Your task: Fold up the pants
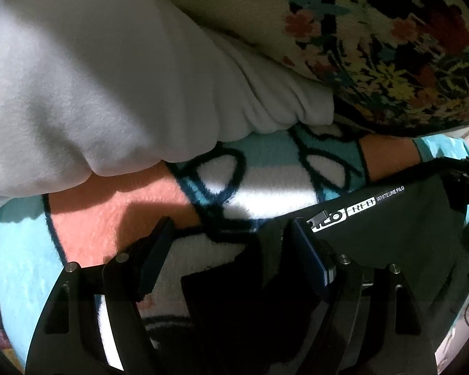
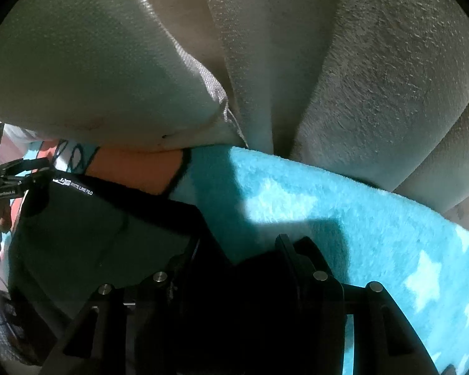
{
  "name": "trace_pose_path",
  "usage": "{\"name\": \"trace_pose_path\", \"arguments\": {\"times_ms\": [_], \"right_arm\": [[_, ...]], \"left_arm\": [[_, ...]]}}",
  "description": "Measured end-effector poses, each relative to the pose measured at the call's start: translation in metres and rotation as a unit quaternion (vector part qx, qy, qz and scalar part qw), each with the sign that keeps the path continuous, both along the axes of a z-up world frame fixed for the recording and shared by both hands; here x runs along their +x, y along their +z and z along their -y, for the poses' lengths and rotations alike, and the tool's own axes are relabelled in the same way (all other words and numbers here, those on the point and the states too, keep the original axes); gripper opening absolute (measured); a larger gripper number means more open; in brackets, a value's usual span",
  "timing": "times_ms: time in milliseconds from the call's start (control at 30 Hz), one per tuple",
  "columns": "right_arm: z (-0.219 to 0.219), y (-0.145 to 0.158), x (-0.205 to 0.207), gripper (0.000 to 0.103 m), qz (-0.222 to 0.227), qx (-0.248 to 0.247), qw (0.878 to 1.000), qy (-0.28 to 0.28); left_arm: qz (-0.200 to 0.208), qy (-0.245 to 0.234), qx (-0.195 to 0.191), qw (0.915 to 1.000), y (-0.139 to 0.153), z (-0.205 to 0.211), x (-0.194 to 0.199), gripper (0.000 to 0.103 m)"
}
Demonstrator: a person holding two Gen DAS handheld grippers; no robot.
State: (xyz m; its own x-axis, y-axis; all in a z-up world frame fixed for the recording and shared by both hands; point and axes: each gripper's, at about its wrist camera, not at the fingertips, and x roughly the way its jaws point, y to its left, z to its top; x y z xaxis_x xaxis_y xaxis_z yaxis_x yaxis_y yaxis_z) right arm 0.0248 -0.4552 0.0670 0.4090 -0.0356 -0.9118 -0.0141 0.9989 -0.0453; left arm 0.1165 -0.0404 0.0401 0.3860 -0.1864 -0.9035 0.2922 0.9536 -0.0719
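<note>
Dark pants (image 1: 390, 234) with a white-lettered waistband lie on a colourful fleece blanket (image 1: 87, 218). My left gripper (image 1: 228, 234) is open at the waistband's left end; dark cloth lies between its fingers and its right finger rests on the fabric. In the right wrist view the pants (image 2: 87, 237) stretch left, and my right gripper (image 2: 237, 250) is open with the waistband's right corner lying between its fingers. The left gripper (image 2: 12, 181) shows at the far left.
A white fleece cushion (image 1: 93, 72) and a floral pillow (image 1: 375, 40) lie beyond the pants. In the right view a pale pillow (image 2: 93, 62) and beige sofa cushions (image 2: 375, 78) back the turquoise star-patterned blanket (image 2: 344, 212).
</note>
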Motion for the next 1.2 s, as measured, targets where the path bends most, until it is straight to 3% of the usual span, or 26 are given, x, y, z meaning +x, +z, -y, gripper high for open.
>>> {"name": "trace_pose_path", "arguments": {"times_ms": [267,1200], "right_arm": [[0.001,-0.001,0.001,0.046,-0.003,0.000,1.000,0.003],[0.003,-0.005,0.007,0.046,-0.016,-0.001,1.000,0.006]], "left_arm": [[0.022,0.002,0.030,0.9993,-0.001,0.015,-0.011,0.078],[0.046,-0.004,0.067,0.9966,0.014,0.055,-0.022,0.078]]}}
